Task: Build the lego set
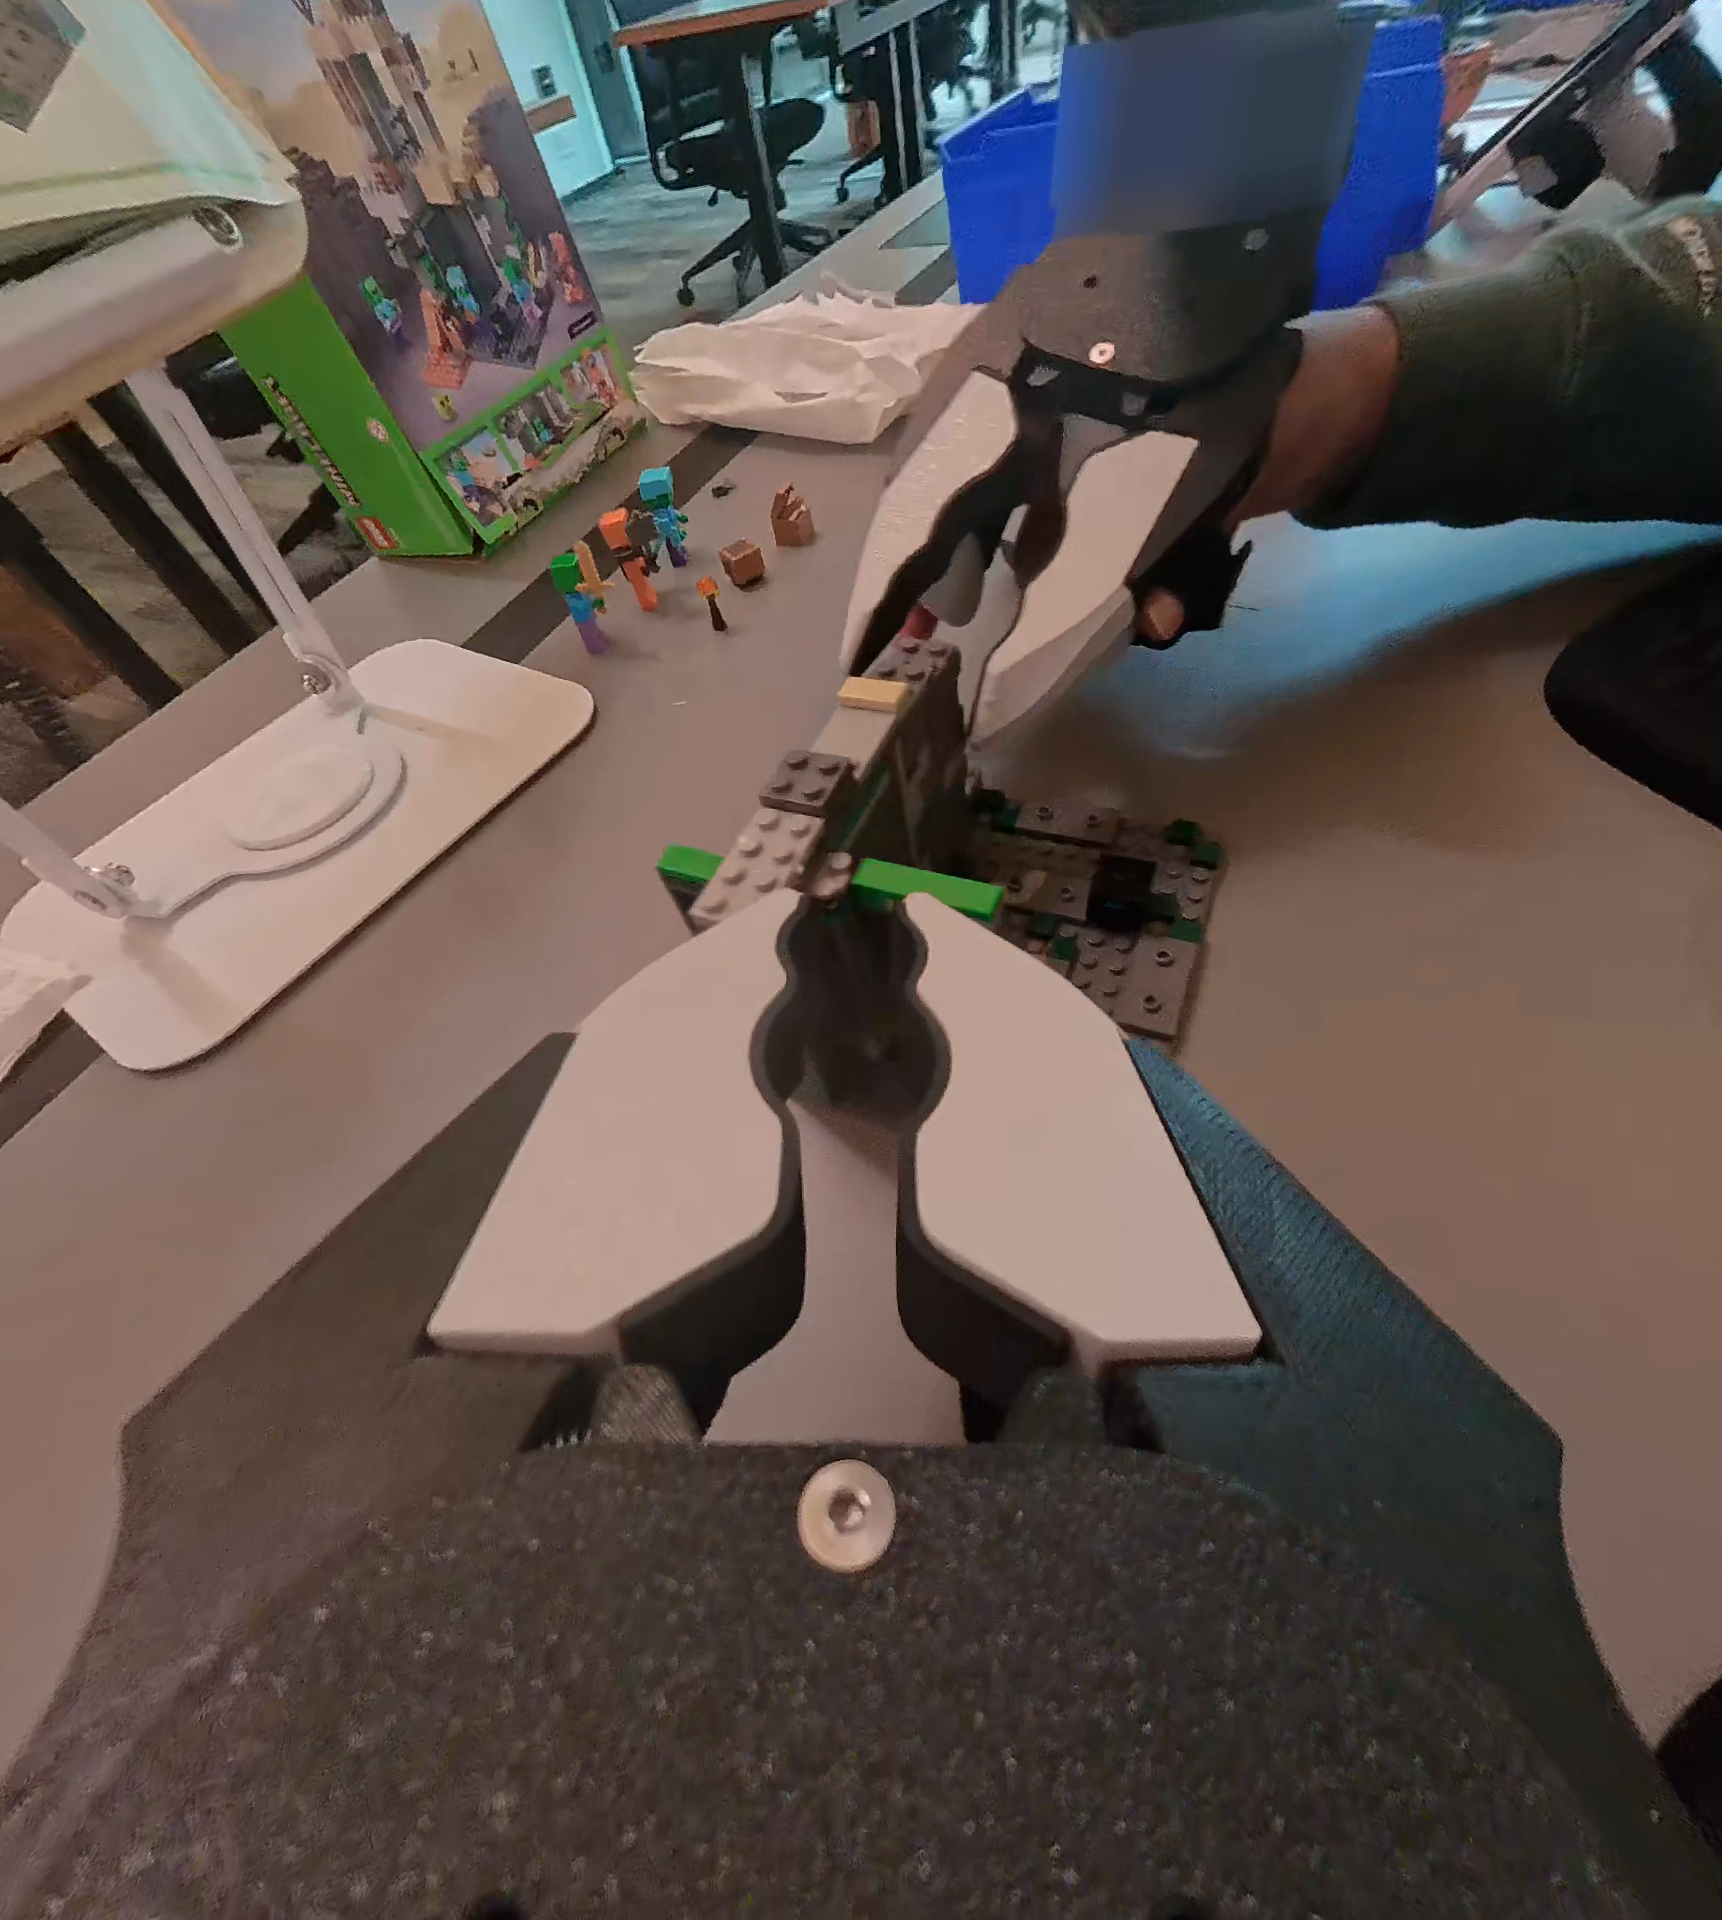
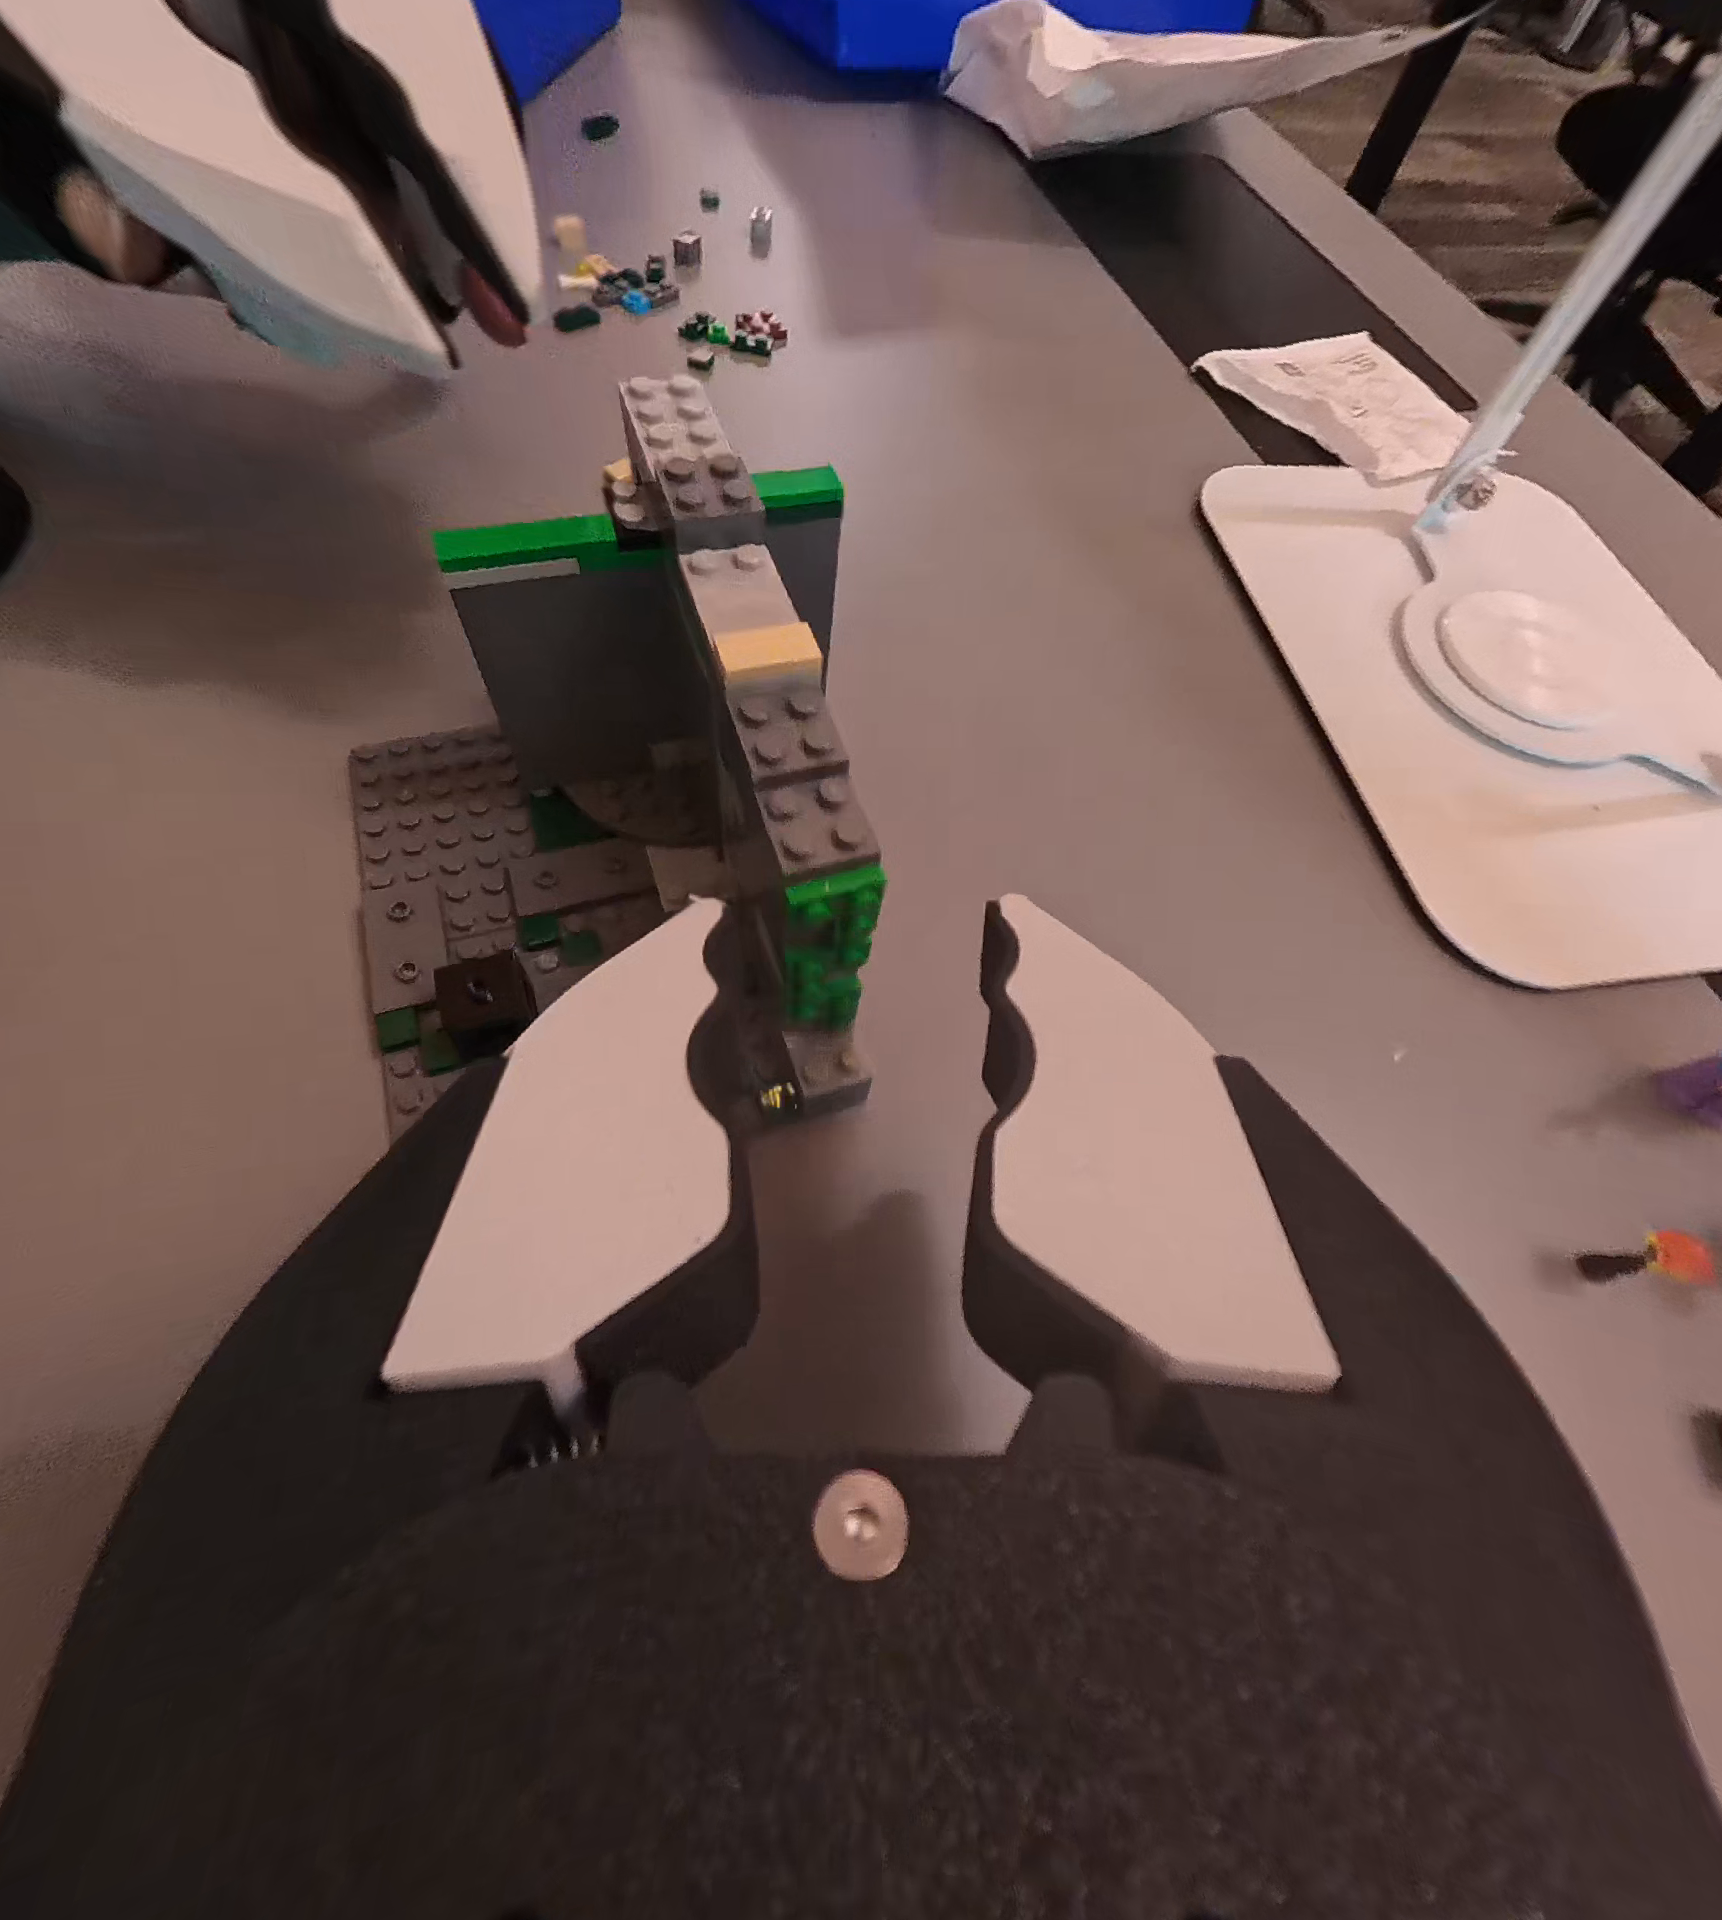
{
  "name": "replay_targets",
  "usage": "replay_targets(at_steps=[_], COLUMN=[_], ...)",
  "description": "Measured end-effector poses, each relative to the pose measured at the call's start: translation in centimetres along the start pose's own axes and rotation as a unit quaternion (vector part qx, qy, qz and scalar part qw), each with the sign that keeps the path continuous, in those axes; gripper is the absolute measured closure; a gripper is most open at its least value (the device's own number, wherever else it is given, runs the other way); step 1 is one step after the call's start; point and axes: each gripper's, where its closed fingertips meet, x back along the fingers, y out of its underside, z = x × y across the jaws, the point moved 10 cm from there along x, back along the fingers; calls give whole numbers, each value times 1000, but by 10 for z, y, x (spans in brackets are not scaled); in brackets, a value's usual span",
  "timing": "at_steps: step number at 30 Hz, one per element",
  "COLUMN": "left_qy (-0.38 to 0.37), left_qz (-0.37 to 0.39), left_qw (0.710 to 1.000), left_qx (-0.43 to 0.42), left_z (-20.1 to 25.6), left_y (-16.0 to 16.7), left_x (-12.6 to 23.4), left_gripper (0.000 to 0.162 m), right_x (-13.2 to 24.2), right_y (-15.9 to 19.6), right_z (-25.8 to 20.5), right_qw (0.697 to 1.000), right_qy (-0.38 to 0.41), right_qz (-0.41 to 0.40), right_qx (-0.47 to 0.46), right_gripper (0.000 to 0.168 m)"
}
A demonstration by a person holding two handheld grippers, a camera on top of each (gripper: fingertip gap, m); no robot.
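Note:
The lego build stands on a dark grey baseplate (image 1: 1137, 956) (image 2: 431, 821). It has a tall grey wall (image 2: 566, 665) (image 1: 898, 769) topped with green, stepped grey bricks and a tan tile (image 2: 769, 649). My left gripper (image 1: 846, 909) is shut on a small dark piece right at the build's near green edge; it also shows in the right wrist view (image 2: 483, 312), just beyond the wall. My right gripper (image 2: 846, 904) is open, and the green-studded column of the build (image 2: 831, 966) stands between its fingers, close to the left one. It also shows in the left wrist view (image 1: 924, 686) by the wall's top.
A white lamp base (image 1: 317, 810) (image 2: 1522, 727) lies beside the build. The set's box (image 1: 452, 343), minifigures (image 1: 618, 571) and brown pieces (image 1: 743, 561) stand behind. Loose small pieces (image 2: 649, 281), a white bag (image 1: 795, 364), a blue bin (image 1: 1002, 197) and a paper sheet (image 2: 1345, 400) lie around. There is about 12 cm between the tips of the two grippers. The tan tile (image 2: 769, 649) sits 4 cm or so from the ends of my right fingers. The left camera catches it too, in the left wrist view (image 1: 868, 690).

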Motion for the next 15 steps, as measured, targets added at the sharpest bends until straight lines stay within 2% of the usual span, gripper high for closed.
replay_targets(at_steps=[2, 4, 7, 15], left_qy=[-11, -20, -23, -48], left_qz=[-14, -19, -19, -22], left_qw=[1000, 1000, 1000, 999], left_qx=[-11, -15, -6, -13], left_z=[12, 22, 32, 42], left_y=[0, 0, 0, 4], left_x=[0, 0, -1, -9], left_gripper=[147, 146, 145, 145], right_x=[-7, -12, -13, -7], right_y=[-6, -9, -12, -12], right_z=[-1, -4, -7, -29], right_qw=[1000, 999, 998, 970], right_qy=[-8, -11, 14, 193], right_qz=[-17, -44, -59, -87], right_qx=[18, 30, 6, -121], right_gripper=[127, 143, 144, 146])
